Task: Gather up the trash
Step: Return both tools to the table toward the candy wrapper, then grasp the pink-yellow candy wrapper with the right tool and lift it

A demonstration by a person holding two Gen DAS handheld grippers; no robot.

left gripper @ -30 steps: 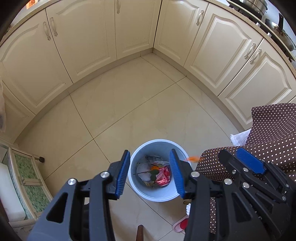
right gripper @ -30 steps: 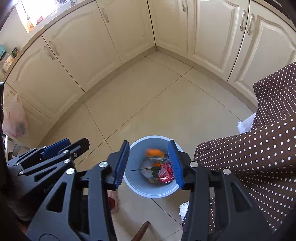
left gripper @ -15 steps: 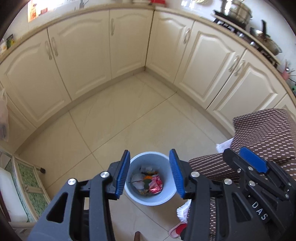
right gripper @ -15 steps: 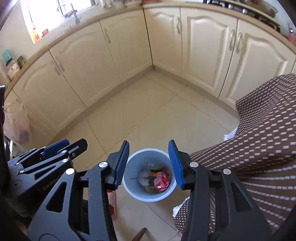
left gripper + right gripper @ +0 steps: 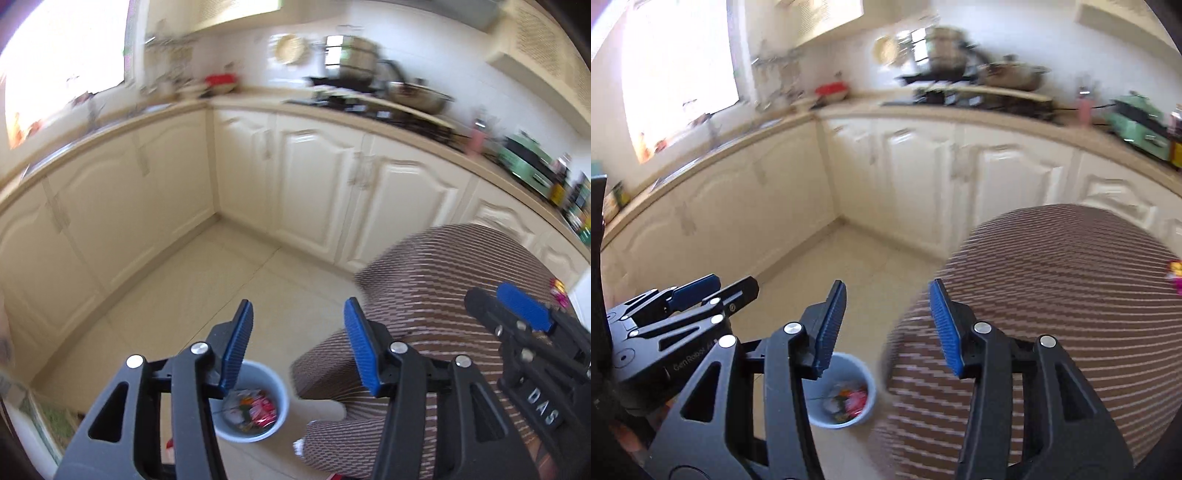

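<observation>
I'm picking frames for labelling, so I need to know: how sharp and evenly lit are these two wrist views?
Left wrist view: cabinets and tablecloth streaked by motion blur, window blown out, left gripper sharp. Right wrist view: same smear and glare, right gripper crisp, bin soft; fisheye bends the counter.

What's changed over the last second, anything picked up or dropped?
Both grippers have lifted and tilted up from over the bin: it has slid low in both views and the countertop has come into sight. An orange scrap seen falling a second ago is now in the bin. The left gripper and right gripper are opening, nothing between their jaws. The bin and dotted tablecloth stayed put.
</observation>
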